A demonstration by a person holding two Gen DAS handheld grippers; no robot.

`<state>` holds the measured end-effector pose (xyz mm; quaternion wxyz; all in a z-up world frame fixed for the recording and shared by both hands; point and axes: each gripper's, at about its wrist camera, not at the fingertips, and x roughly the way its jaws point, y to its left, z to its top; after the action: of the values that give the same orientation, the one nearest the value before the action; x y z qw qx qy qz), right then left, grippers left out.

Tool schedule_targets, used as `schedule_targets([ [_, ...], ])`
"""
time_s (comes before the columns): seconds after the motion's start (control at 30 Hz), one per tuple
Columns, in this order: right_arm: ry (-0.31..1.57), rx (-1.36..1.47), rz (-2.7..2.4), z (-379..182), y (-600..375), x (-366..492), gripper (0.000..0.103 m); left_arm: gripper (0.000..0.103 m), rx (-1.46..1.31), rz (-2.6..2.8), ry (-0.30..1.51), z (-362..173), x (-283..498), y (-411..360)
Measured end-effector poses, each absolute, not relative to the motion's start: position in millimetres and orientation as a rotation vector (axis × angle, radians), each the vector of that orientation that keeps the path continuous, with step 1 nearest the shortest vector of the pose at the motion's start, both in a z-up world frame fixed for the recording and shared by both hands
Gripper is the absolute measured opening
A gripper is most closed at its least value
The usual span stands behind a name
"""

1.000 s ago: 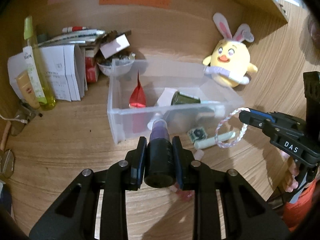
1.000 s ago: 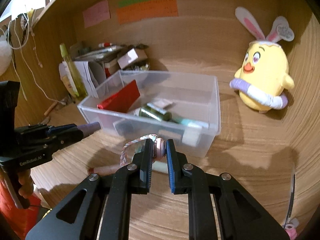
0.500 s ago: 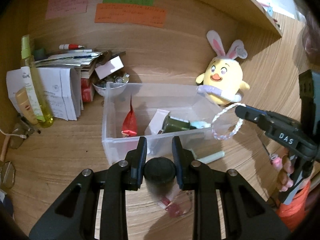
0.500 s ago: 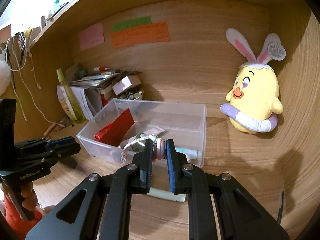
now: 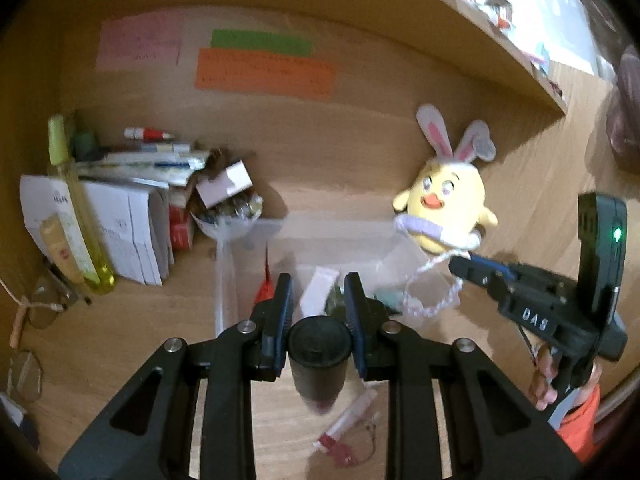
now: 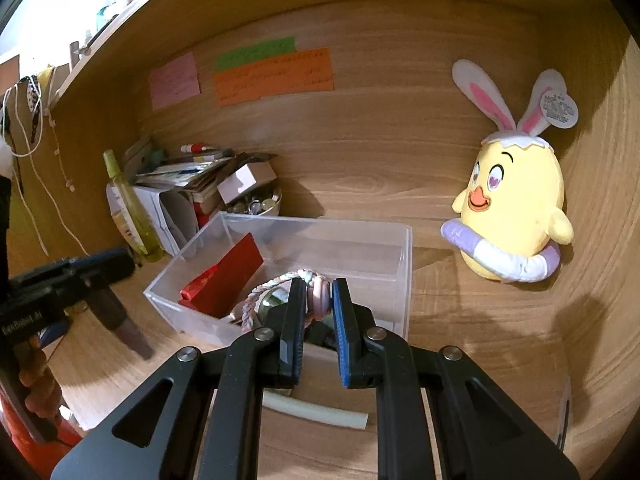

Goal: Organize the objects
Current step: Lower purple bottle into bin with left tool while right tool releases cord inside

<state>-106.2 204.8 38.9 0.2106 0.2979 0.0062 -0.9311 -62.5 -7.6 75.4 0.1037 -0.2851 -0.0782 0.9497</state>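
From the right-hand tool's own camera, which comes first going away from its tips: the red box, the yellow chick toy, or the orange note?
1. Red box, just left of the right gripper, leaning in the clear bin.
2. Yellow chick plush, farther right, against the wooden back wall.
3. Orange note, stuck high on that wall.

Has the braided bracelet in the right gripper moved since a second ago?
Yes. The braided bracelet, clamped in the right gripper, has risen from in front of the clear bin's near wall to above its inside.
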Motion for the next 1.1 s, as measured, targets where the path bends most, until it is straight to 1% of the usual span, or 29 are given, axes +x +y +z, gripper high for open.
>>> schedule_targets([
  [0.27,0.010,0.852,-2.594,36,202,-123,0.012,0.025,-0.819,2.854,-0.266,89,-91,-17],
  [0.53,0.020,0.914,-2.583,20,197,-139,0.012,0.025,-0.890,2.859,-0.281,69,-118,-17],
  [0.87,0.007,0.978,-2.580,5,195,-153,0.012,0.025,-0.891,2.878,-0.255,65,-135,-8],
  [1.1,0.045,1.035,-2.555,-11,185,-159,0.012,0.025,-1.001,2.840,-0.218,40,-149,0],
])
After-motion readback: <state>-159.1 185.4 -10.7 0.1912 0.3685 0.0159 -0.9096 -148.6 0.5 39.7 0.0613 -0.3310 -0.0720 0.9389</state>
